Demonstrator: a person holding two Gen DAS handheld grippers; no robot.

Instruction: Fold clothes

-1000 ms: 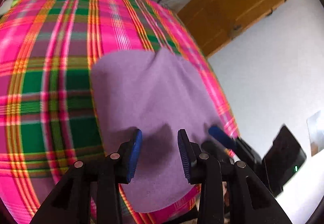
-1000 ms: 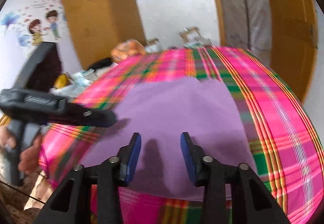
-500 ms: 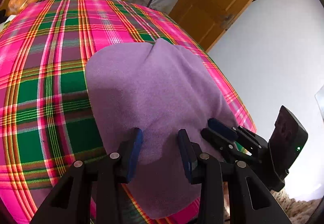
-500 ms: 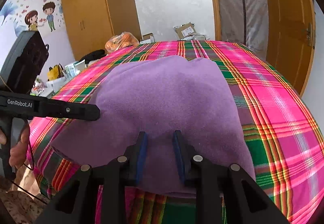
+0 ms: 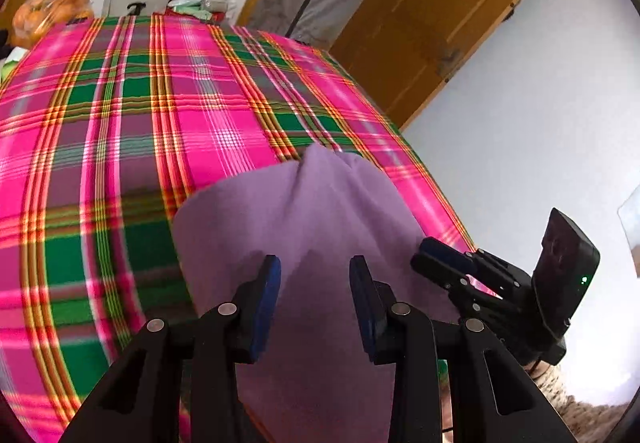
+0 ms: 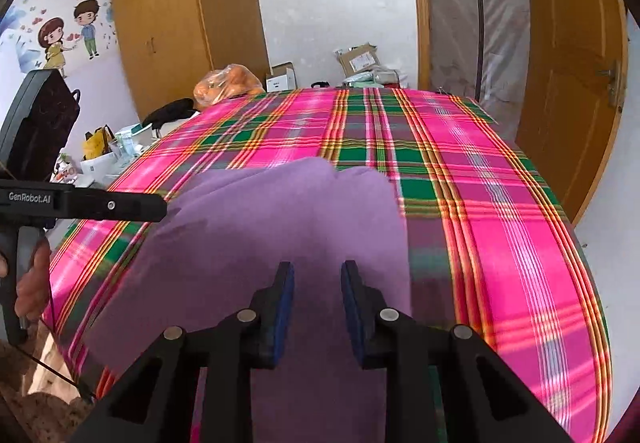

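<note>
My left gripper (image 5: 314, 289) hangs over the near end of the purple garment (image 5: 304, 227), its jaws set wide with nothing between them but the cloth below. My right gripper (image 6: 317, 289) hovers over the same end, its jaws narrower but parted, gripping nothing. The garment lies on the plaid bedspread (image 5: 120, 131) at the near edge of the bed, toward its right-hand side in my left camera. Its long axis runs away from me toward the far end of the bed, and it spills over the near edge. The far end comes to two rounded lobes with a crease between them, pointing toward the boxes (image 6: 360, 61) at the far wall. In my right camera the left gripper (image 6: 160, 207) reaches in from the left, just beside the garment's left edge, with a hand (image 6: 32, 279) on its grip.
</note>
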